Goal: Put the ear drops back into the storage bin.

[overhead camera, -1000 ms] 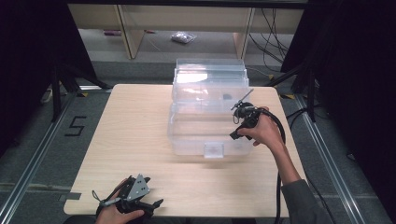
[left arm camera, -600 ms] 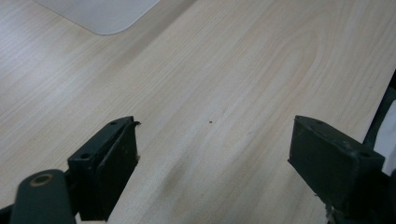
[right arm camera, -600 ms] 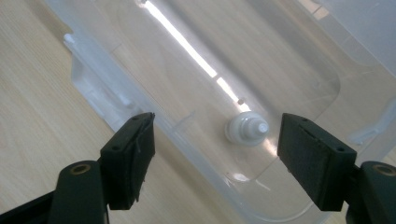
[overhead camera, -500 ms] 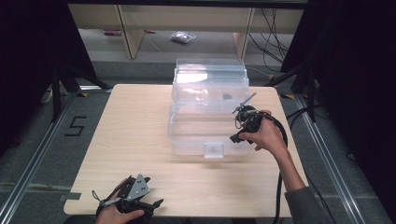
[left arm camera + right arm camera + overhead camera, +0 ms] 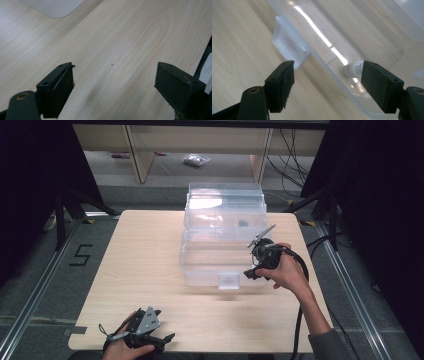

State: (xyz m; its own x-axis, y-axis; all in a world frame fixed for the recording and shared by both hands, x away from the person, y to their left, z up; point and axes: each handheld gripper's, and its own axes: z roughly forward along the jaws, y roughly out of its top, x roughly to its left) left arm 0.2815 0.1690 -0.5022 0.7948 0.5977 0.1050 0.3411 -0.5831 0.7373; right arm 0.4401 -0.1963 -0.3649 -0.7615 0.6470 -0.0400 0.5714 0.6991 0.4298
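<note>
Right gripper (image 5: 325, 82), jaws wide apart and empty, hovers over the near rim of the clear plastic box (image 5: 222, 240) at mid-counter (image 5: 140, 265); closing here risks slipping off the smooth wall; left gripper (image 5: 145, 336) rests open, empty.

Bright overhead light glares on the clear box (image 5: 342, 37); dark, shadowed surroundings.

Box (image 5: 223, 237) on table (image 5: 145, 265) — tool (image 5: 252, 270) right
</note>
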